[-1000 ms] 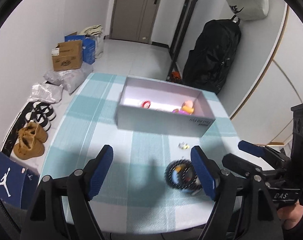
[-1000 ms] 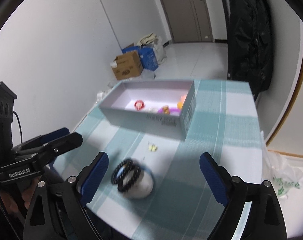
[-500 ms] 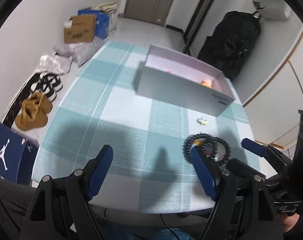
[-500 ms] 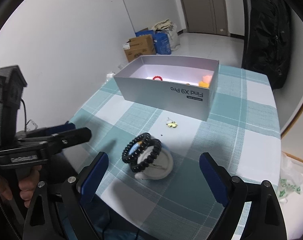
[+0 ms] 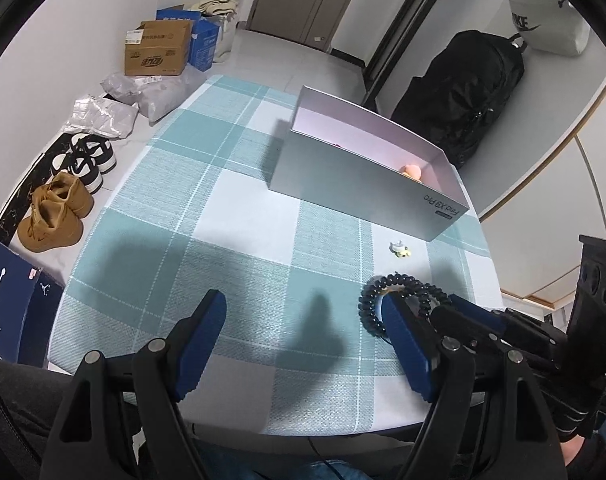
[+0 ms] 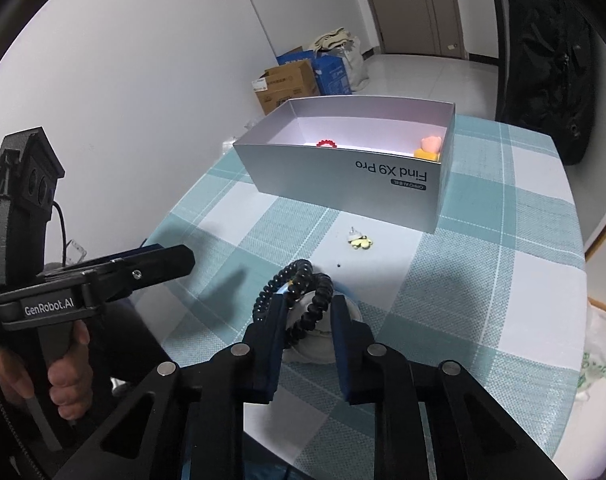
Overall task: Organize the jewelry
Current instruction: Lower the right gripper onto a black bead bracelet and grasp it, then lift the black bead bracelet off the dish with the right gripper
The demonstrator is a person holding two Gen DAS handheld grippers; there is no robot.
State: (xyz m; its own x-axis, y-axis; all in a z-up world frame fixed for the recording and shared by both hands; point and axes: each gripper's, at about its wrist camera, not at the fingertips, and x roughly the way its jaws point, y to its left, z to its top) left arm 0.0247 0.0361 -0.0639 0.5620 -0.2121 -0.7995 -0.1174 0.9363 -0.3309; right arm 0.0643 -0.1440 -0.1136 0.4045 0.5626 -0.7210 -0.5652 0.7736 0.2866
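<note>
Black bead bracelets (image 6: 299,276) sit coiled on a small white stand (image 6: 323,346) near the table's front edge. My right gripper (image 6: 307,308) has its jaws closing, and its blue pads press on the bracelets from both sides. The left wrist view shows the same bracelets (image 5: 373,300) and the right gripper (image 5: 483,320) beside them. My left gripper (image 5: 303,312) is open over bare cloth, left of the bracelets, with nothing between its fingers. A tiny yellow-and-white charm (image 6: 359,239) lies loose before the grey box (image 6: 343,172). That box holds a red bead ring (image 6: 327,143) and a pink-and-yellow piece (image 6: 429,148).
The table wears a teal-and-white checked cloth (image 5: 231,184). Shoes (image 5: 55,212), plastic bags and cardboard boxes (image 5: 159,50) lie on the floor to the left. A black backpack (image 5: 475,92) leans by the wall behind the box. A person's hand (image 6: 69,376) grips the left handle.
The right jaws went from wide open to closed on the black bracelets. Both grippers sank a little toward the table, and the left one rolled slightly.
</note>
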